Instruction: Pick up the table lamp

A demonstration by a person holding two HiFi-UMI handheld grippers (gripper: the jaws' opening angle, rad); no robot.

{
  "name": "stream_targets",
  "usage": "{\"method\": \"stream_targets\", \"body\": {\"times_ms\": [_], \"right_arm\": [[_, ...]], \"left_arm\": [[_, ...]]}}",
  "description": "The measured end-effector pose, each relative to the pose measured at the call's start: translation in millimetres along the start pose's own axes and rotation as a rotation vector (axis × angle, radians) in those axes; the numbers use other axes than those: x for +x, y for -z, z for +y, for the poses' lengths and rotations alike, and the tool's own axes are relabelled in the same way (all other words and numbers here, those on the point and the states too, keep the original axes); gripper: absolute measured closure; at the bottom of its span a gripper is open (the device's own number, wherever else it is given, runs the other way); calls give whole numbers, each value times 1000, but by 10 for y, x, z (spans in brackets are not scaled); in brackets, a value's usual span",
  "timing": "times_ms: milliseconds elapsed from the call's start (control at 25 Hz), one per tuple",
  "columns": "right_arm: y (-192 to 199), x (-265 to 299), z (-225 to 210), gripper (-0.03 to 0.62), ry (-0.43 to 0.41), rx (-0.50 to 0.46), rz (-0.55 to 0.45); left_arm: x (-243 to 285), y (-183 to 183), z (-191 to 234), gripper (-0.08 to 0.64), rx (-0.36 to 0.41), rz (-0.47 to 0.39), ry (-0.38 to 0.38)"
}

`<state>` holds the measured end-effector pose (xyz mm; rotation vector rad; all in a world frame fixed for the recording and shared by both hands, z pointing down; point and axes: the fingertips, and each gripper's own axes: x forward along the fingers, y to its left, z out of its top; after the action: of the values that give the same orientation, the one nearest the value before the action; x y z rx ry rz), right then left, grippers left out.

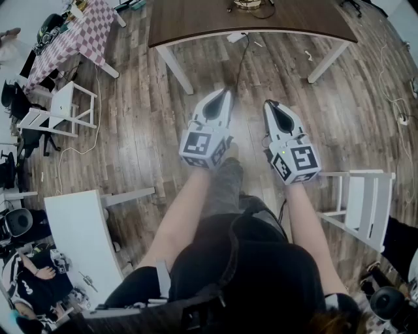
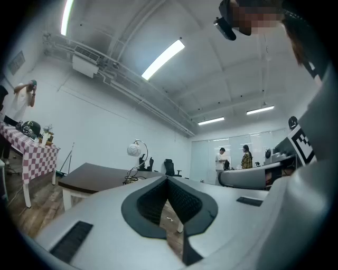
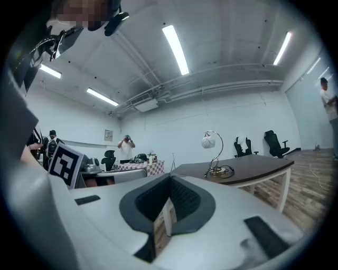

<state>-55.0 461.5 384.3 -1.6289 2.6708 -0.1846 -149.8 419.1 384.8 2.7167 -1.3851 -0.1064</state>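
The left gripper (image 1: 226,93) and right gripper (image 1: 268,104) are level, side by side over the wooden floor (image 1: 140,130). Both have their jaws closed together on nothing. The table lamp (image 3: 209,141) stands on the dark table (image 1: 196,19) ahead, well apart from both.

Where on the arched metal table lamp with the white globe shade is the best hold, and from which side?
Probably the thin upright stem just above the round base, approached level from the near edge of the dark brown table. The stem suits narrow jaws and sits low near the weight; the white globe shade hangs off to one side, round and likely fragile.
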Motion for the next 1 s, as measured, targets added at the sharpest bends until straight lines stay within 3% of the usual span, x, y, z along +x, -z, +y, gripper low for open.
{"method": "stream_targets", "body": {"times_ms": [520,1000], "right_arm": [[17,854,-622,592,12,26,24],[-144,1694,-1131,592,46,58,11]], "left_arm": [[954,109,424,561,-12,12,27],[1890,70,752,560,-24,25,111]]}}
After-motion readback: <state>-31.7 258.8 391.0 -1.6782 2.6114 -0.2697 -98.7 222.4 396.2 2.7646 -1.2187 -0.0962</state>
